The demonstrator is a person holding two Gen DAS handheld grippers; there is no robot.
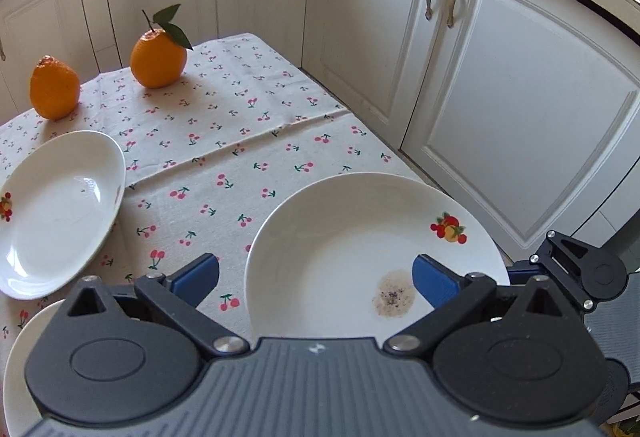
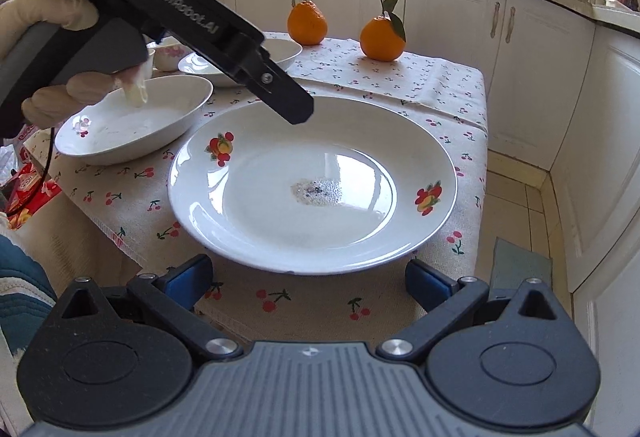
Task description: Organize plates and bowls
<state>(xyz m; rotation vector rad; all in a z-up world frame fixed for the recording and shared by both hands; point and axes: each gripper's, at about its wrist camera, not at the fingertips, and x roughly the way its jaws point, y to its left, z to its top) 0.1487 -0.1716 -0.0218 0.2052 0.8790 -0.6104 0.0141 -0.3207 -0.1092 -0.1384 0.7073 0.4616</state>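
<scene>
Both grippers spread wide over the stained plate, nothing gripped yet.

The right gripper has its blue pads released and empty, flanking the near rim of the big plate; the left gripper hovers above the same plate, jaws apart, one pad over the basin beside the speckled stain. My read: the lift works best with a pad slipped under the thin rim, pinching lip only, because glazed porcelain is slick and the cherry-print tablecloth may ruck. It sits at the table's near corner. Shallow white dishes with fruit decals wait to the left for stacking; two dimpled oranges stand well behind.
</scene>
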